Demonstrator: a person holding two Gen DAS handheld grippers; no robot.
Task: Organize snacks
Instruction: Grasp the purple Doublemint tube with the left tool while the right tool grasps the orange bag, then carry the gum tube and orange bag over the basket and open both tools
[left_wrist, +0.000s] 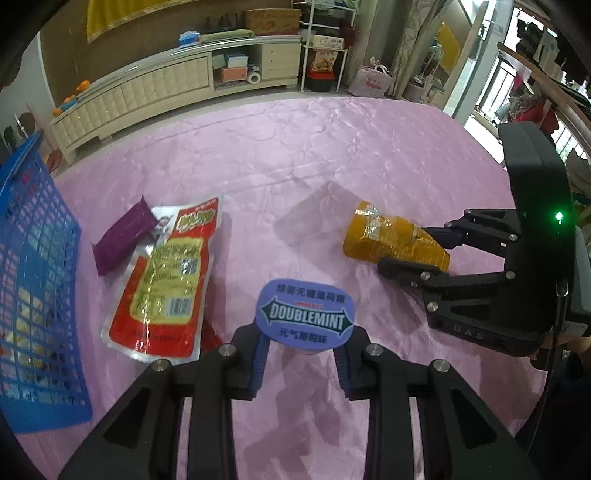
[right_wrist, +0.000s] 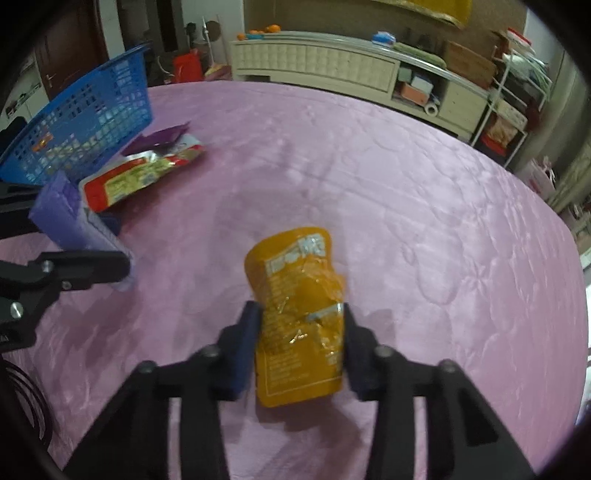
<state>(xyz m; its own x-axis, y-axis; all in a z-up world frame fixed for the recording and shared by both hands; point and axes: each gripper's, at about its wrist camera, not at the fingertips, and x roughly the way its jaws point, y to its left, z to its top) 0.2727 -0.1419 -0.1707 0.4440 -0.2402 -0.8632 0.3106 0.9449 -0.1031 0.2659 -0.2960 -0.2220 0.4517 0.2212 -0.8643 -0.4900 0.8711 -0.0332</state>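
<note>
The left gripper (left_wrist: 301, 363) pinches a Doublemint tub (left_wrist: 306, 317) by its sides, lifted clear of the pink cloth (left_wrist: 332, 155), its blue lid facing the camera. In the right wrist view the same tub (right_wrist: 70, 218) shows at the left edge, close to the basket.

The right gripper (right_wrist: 301, 345) has its pads against both sides of a yellow pouch (right_wrist: 299, 314), whose foil is crumpled between them. The pouch appears to lie on the cloth or just above it; I cannot tell which. In the left wrist view that gripper (left_wrist: 424, 254) reaches in from the right onto the pouch's near end.

Further left, a red pouch (left_wrist: 162, 280) lies flat on the cloth with a purple bar (left_wrist: 123, 240) resting partly across its far corner. Both sit just beside the blue basket (left_wrist: 33, 221), outside it.

The basket at the far left already holds some packets, seen through its mesh, though too blurred to name.

By my reading the sorting is partly done: some snacks are in, two are gripped and on their way, and the red pouch and purple bar have yet to be picked up.
</note>
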